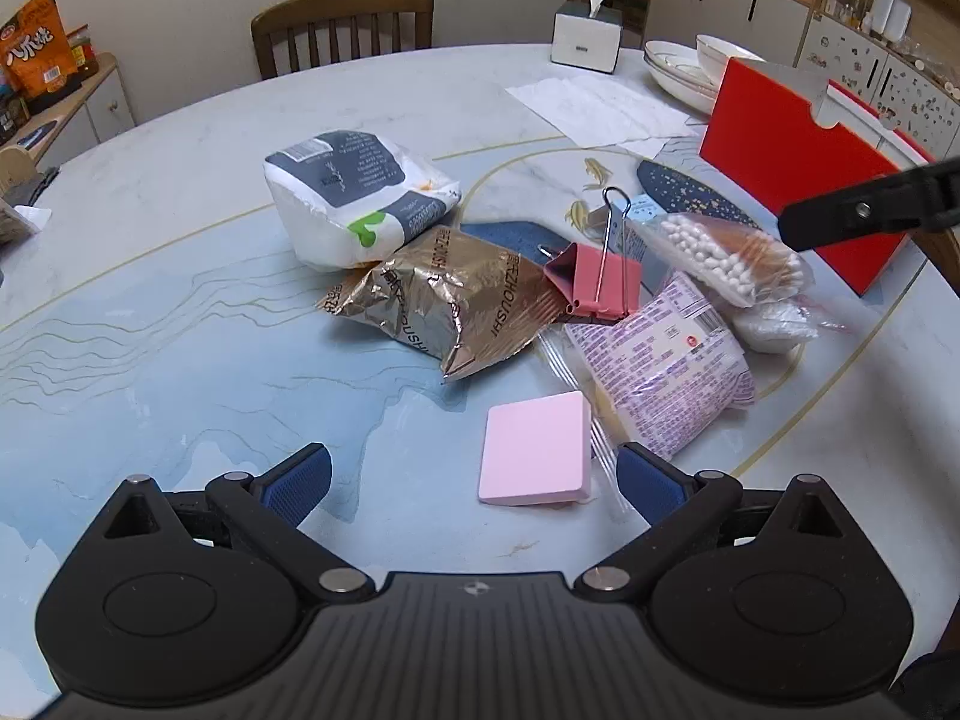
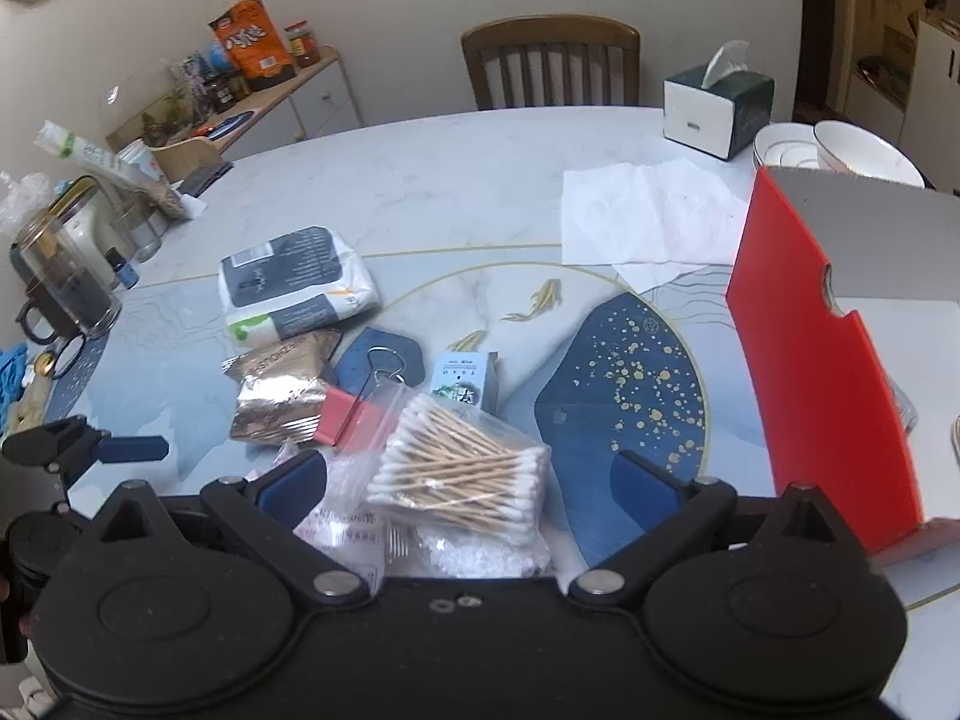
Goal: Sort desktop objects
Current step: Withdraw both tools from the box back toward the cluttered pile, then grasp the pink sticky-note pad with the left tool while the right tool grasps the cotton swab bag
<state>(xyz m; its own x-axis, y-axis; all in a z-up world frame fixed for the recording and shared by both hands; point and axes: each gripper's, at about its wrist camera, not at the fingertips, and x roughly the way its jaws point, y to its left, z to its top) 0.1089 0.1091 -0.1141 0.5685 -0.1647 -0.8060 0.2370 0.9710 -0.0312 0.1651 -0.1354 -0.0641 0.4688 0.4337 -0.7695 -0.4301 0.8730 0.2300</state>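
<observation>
Clutter sits in a loose heap at the middle of a round marble-patterned tabletop (image 1: 180, 312). In the left wrist view, the left gripper (image 1: 474, 480) hangs low over the tabletop, spread wide and holding nothing; a pink pad (image 1: 536, 449) lies flat between its fingertips, nearer the right finger. Beyond it, from left to right, lie a white wipes pack (image 1: 354, 198), a crumpled gold foil bag (image 1: 444, 294), a pink binder clip (image 1: 594, 282), a purple-printed packet (image 1: 660, 366) and a clear bag of cotton swabs (image 1: 732, 252). A red box (image 1: 786, 162) stands upright at the right.

In the right wrist view, the right gripper (image 2: 471, 483) is also wide open and empty, with the cotton swabs (image 2: 462, 468) lying between its fingers. The red box (image 2: 822, 384) stands just right of it, well apart from the heap.

A wooden chair (image 2: 549, 60) and a tissue box (image 2: 714, 108) mark the far edge, stacked white dishes (image 2: 834, 147) the far right. Jars and a glass mug (image 2: 66, 282) crowd the left edge. Bare tabletop lies between the heap and the far rim.
</observation>
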